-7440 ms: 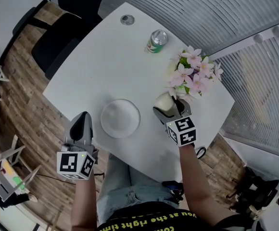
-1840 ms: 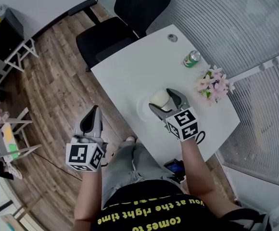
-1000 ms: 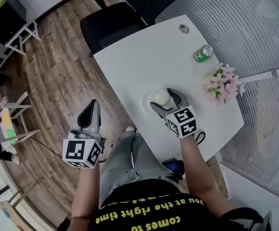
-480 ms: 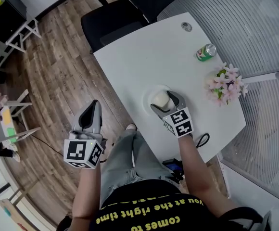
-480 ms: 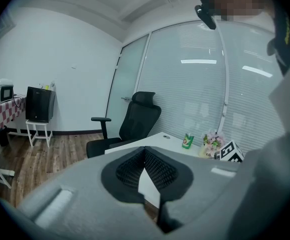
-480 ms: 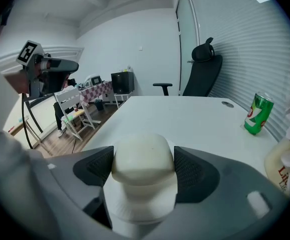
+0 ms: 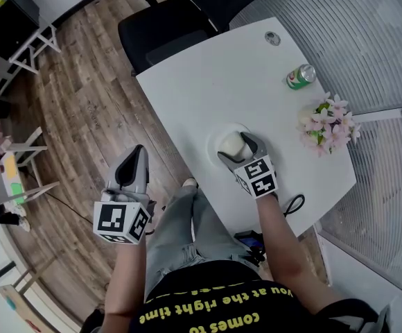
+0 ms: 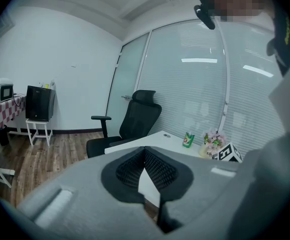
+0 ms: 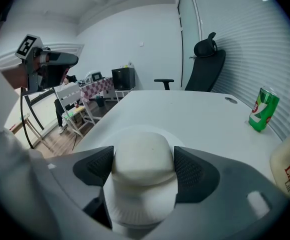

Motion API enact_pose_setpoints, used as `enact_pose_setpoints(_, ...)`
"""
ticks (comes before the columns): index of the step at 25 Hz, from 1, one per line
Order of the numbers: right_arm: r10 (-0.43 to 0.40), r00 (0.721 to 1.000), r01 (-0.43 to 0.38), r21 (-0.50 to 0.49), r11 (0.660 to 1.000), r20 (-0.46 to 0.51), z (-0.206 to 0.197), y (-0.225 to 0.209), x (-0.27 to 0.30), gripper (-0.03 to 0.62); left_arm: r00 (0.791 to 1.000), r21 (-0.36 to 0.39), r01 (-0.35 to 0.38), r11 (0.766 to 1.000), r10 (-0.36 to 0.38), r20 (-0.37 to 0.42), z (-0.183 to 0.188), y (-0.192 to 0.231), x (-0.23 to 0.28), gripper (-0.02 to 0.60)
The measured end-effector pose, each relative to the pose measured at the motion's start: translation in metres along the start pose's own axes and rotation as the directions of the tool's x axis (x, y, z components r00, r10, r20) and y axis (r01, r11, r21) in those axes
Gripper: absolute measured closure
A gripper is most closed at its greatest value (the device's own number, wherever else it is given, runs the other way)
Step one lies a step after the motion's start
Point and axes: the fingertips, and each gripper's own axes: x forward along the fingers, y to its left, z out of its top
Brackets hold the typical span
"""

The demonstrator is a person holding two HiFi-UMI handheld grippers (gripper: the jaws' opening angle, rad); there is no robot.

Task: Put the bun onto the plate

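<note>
Right gripper (image 7: 235, 147) clamps the bun (image 7: 229, 143) over the plate (image 7: 222, 127) near the table (image 7: 208, 82) edge; left gripper (image 7: 136, 154), jaws together, hangs off-table.

Your head camera looks steeply down from high above. It is far enough off to take in the whole tabletop (image 7: 208, 75) toward 1 o'clock and the wooden floor (image 7: 76, 96) toward 10 o'clock. The camera on your right gripper (image 7: 233, 145) sits low over the tabletop and faces along it. It is very near the bun (image 9: 143, 166), with the can (image 9: 263, 109) at 2 o'clock. The camera on your left gripper (image 7: 136, 151) hangs off the tabletop's edge, about level, and faces across it from farther back. All three views share the tabletop, the can and the office chair (image 8: 140, 119). Each gripper view also catches the other gripper.
</note>
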Motion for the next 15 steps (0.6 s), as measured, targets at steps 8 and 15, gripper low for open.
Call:
enact_pose_setpoints(8, 0.006, 0.999, -0.007, -0.039, 0.999, -0.041, -0.0043, 0.0008, 0.0030, 0.204, 1.000, 0.010, 0.018, 1.000, -0.018, -0.008, 0.0018, -0.0019, 0.0050, 0.581)
enact_pose_setpoints(15, 0.009, 0.998, -0.011, -0.039, 0.999, -0.062, -0.0039, 0.0010, 0.0027, 0.203, 1.000, 0.011, 0.024, 1.000, -0.024, -0.003, 0.0045, -0.0031, 0.0073, 0.581)
